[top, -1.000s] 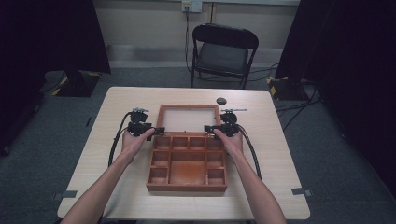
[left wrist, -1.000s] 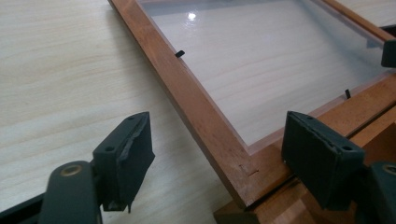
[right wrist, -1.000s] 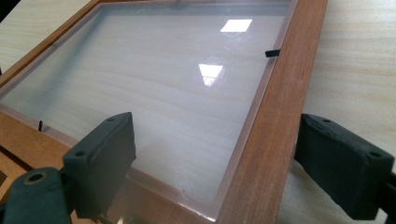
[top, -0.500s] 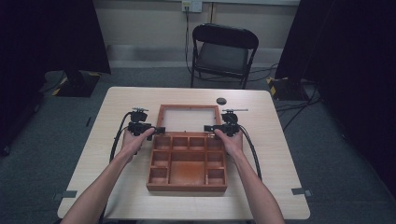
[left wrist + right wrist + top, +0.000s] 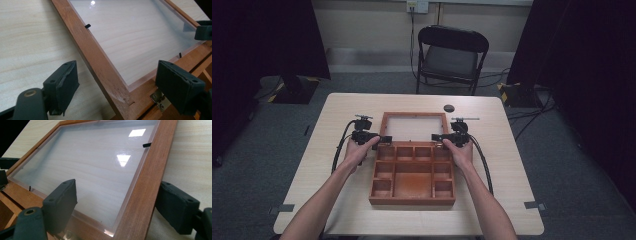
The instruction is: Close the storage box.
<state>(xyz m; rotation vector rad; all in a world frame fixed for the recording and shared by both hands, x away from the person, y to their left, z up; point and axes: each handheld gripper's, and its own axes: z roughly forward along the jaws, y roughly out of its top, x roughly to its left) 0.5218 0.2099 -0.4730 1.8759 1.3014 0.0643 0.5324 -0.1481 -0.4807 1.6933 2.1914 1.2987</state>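
1. High view, bottom up: two forearms come in from the lower edge, and between the hands sits the reddish-brown wooden compartment box (image 5: 413, 172), low centre on the pale wooden table (image 5: 512, 165).
2. Hinged to the box's far edge, the wood-framed clear-pane lid (image 5: 414, 126) lies flat and open, its long axis running left-right across the frame.
3. Left gripper (image 5: 382, 139) sits at the lid's near left corner. In the left gripper view the frame rail runs up between the jaws, which are spread and clear of the wood, having just opened a bit.
4. Right gripper (image 5: 438, 137) is at the near right corner. In the right gripper view its jaws straddle the side rail and have been closing, but I can't tell if the pads press yet.
5. Both hands look equally near, one per side rail, so I'd guess a two-handed swing of the lid toward the person.
6. Farther back: a small black round disc (image 5: 448, 108), then a black folding chair (image 5: 451, 55).
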